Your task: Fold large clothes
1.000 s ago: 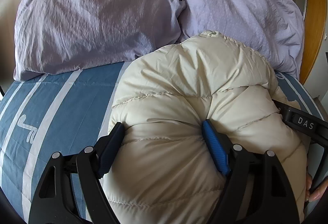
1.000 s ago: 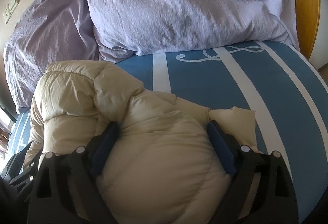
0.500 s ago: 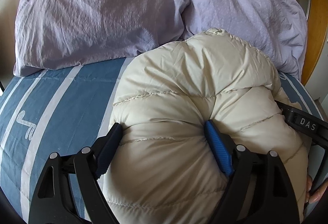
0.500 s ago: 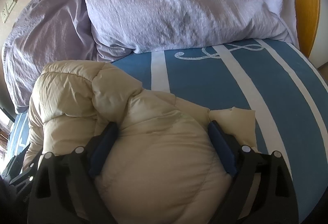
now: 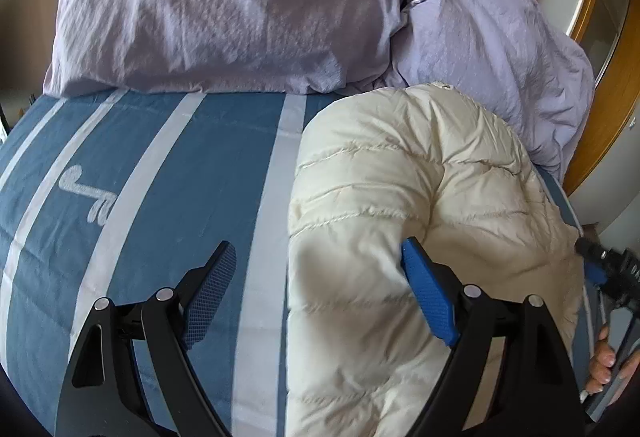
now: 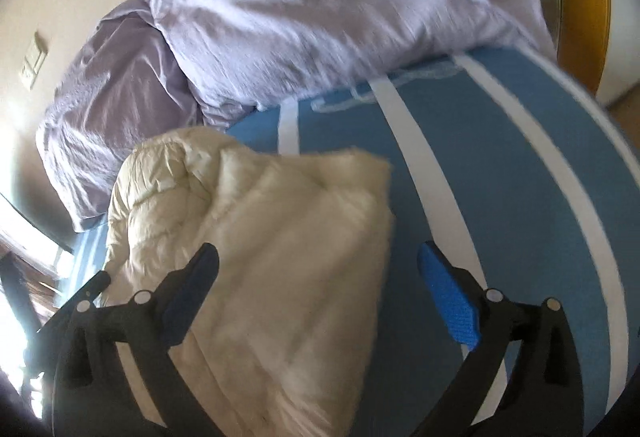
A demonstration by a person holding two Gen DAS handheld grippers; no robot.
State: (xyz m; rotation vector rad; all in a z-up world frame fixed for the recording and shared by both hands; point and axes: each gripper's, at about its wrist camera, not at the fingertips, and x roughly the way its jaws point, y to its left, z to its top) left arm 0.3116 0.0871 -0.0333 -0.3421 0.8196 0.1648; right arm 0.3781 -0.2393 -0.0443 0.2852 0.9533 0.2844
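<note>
The cream puffer jacket (image 5: 420, 237) lay bundled on the blue striped bed (image 5: 160, 177), its far end just short of the lilac pillows (image 5: 240, 9). The left tool (image 5: 320, 293) was spread wide, empty, one pad against the jacket's edge and the other over the bed. The right tool (image 6: 320, 293) was likewise spread, hovering over the jacket's other side.

Both wrist views look down close over the blue striped bed (image 5: 160, 165), sharing the cream quilted puffer jacket (image 5: 400, 197) and lilac pillows (image 5: 224, 9).
</note>
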